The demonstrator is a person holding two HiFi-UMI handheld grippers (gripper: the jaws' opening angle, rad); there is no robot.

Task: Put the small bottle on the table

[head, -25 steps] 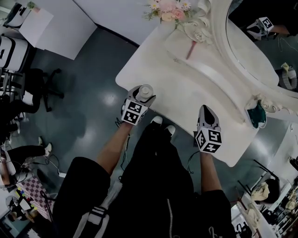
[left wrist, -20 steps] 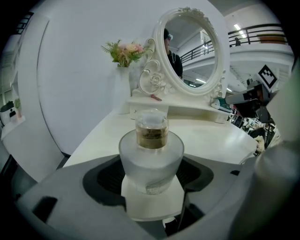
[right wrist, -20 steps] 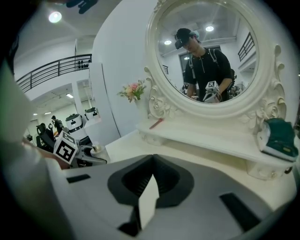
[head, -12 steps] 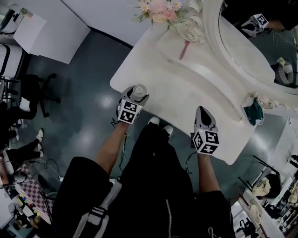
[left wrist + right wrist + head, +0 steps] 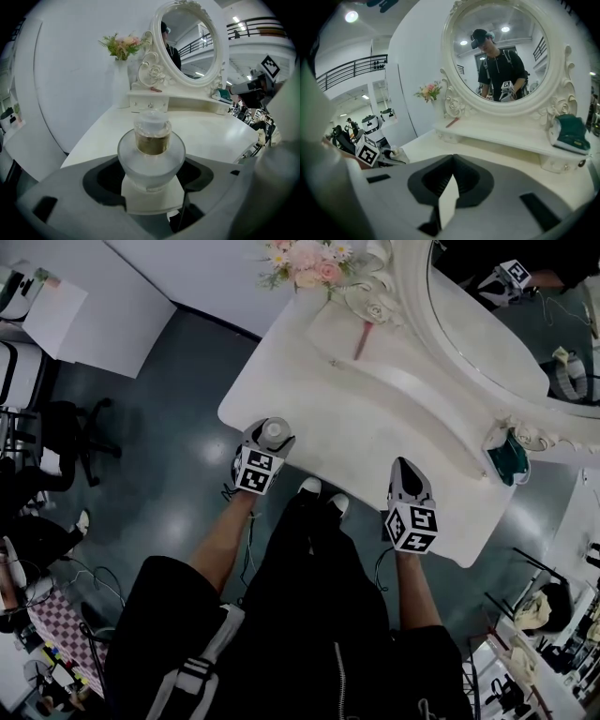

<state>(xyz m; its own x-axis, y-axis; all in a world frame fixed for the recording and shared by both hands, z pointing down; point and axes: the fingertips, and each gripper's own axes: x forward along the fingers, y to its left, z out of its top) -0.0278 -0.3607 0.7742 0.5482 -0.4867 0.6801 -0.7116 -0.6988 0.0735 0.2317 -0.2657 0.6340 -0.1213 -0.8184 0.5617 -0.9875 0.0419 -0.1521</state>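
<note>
Left gripper view: left tongs pinch a small round frosted-glass bottle of amber liquid by its wide body, upright. Head view places this bottle at the near left edge of the white curved worktop; contact with that worktop cannot be determined. Right tongs, pressed together and empty, sit over the worktop's near edge.

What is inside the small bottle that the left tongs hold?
The small frosted glass bottle shows a yellow-brown liquid through its clear upper part, under a pale cap. The frosted lower body, gripped by the left tongs, hides how far down it goes.
</note>
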